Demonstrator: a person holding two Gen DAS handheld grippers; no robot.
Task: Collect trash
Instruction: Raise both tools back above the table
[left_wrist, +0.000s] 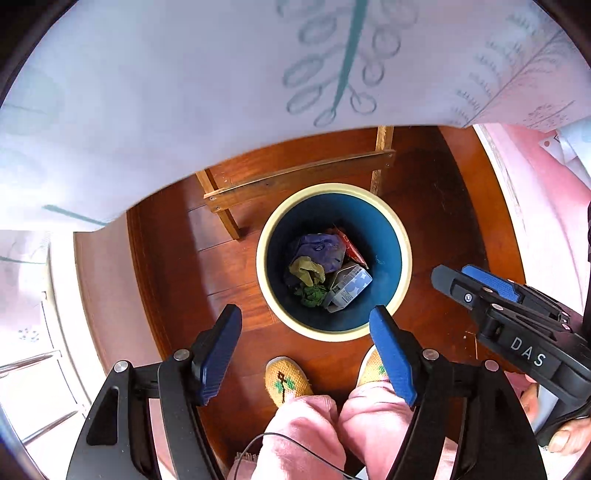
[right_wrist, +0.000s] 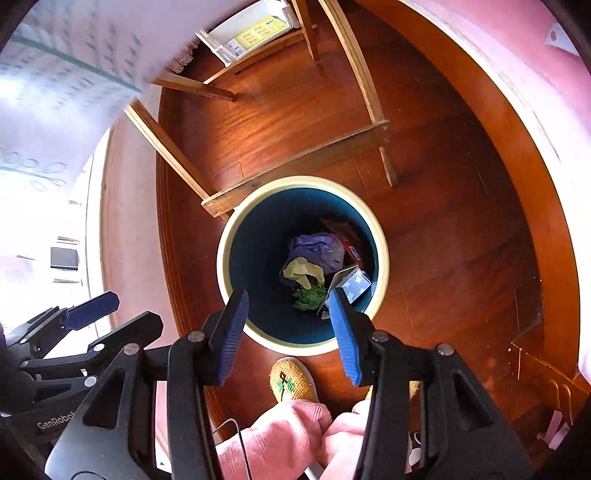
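Left gripper (left_wrist: 306, 332): my jaws stand wide apart, nothing between the pads. Right gripper (right_wrist: 288, 314): jaws about half open, also empty. Both point down over the bin (left_wrist: 400, 236), which stands on the wood floor (left_wrist: 184, 266) just in front of my slippers (left_wrist: 288, 380), beside the table legs (left_wrist: 295, 177).

Trash sits at the bin's bottom, bunched toward its right wall:
- small carton (left_wrist: 349, 286), against the near-right wall, tipped on its side. Looks light, stiff-ish, crushable; I'd grip across the flat faces.
- purple bag (left_wrist: 323, 249), toward the far side. Thin plastic, soft, probably slippery; pinch a bunched fold.
- yellowish crumpled wad (left_wrist: 306, 271), centre, lying on the purple bag's near edge. Soft, near weightless, grips anywhere.
- green crumpled wad (left_wrist: 312, 295), near side, touching the carton. Same handling.
- red wrapper (left_wrist: 352, 247), upright against the far-right wall. Thin, floppy; take it by an edge.

Bin's left half shows bare blue floor. Cloth-covered tabletop edge (left_wrist: 184, 110) hangs over the far side; no loose trash visible on it from here.
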